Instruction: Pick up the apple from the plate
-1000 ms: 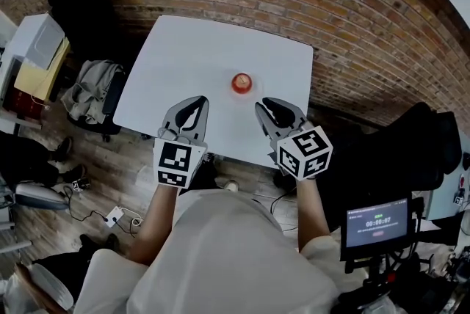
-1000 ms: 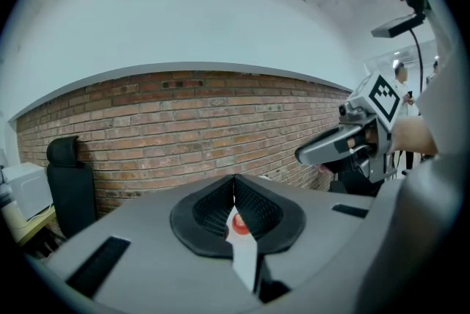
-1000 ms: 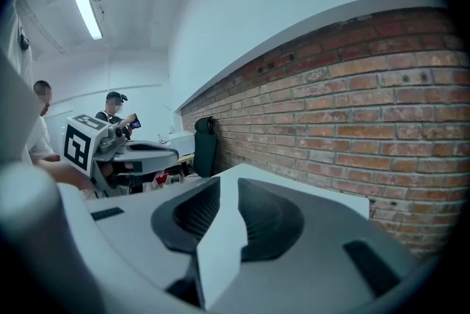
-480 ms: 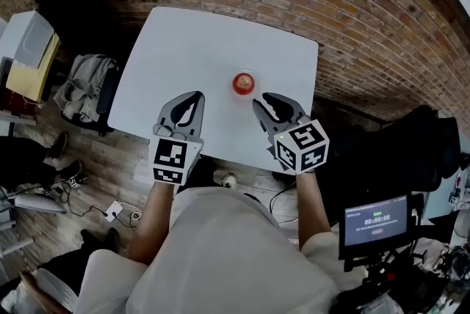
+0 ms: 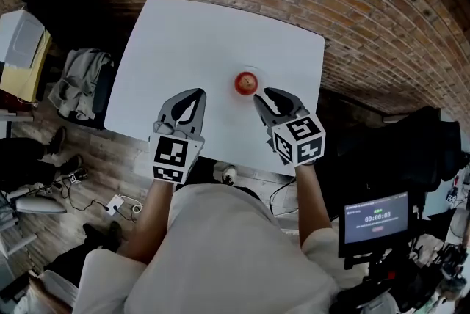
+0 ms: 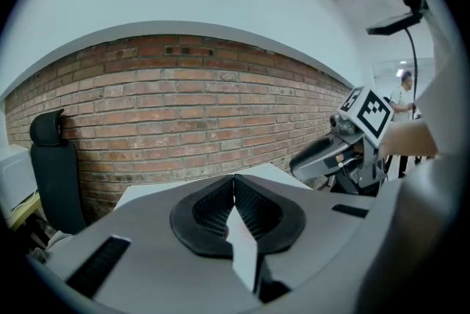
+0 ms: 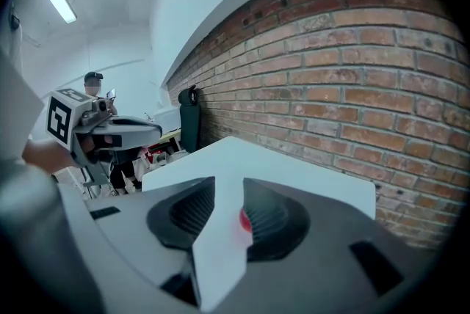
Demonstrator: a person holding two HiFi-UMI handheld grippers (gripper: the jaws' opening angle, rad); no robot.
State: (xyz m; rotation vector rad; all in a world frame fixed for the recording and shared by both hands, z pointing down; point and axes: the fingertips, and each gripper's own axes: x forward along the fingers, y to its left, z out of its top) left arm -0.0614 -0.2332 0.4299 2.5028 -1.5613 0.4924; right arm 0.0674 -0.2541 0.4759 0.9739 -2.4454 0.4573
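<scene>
Red apple (image 5: 246, 83) sits on table (image 5: 191, 34), just ahead of right claw (image 5: 267, 95) (plate too pale to see). Its jaws have just been opening, barely parted, empty; left claw (image 5: 194, 94) clenched. Risk: narrow gap knocks apple rolling.

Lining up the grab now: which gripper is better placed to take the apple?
Right, I'd say. The right gripper sits nearer the apple. Its jaws have just been opening with nothing between them yet, and the apple shows through their gap. The left gripper is shut.
</scene>
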